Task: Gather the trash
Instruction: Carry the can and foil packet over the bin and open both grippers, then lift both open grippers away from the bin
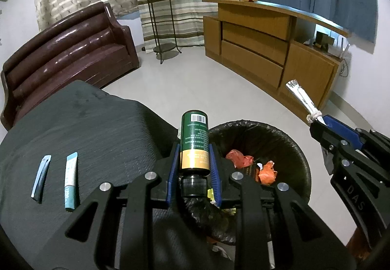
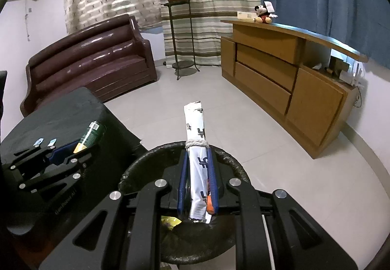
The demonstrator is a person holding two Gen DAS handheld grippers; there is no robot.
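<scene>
Left gripper (image 1: 194, 148): clamped on a green bottle (image 1: 194, 140), cap toward camera, at the bin's (image 1: 299, 148) 9 o'clock rim. Right gripper (image 2: 198, 155): clamped on a string-tied silver packet (image 2: 196, 145) above the bin. Two small tubes (image 1: 70, 181) on the dark table (image 1: 97, 123), 9 o'clock.

Beside the one black-lined trash bin (image 1: 296, 148), the dark-covered desk (image 1: 97, 128) carries two small tubes (image 1: 71, 181). Above the bin: one green bottle (image 1: 194, 140), one silver wrapper (image 2: 198, 172), two hand-held grippers (image 1: 194, 153). Inside: two orange scraps (image 1: 267, 172).
</scene>
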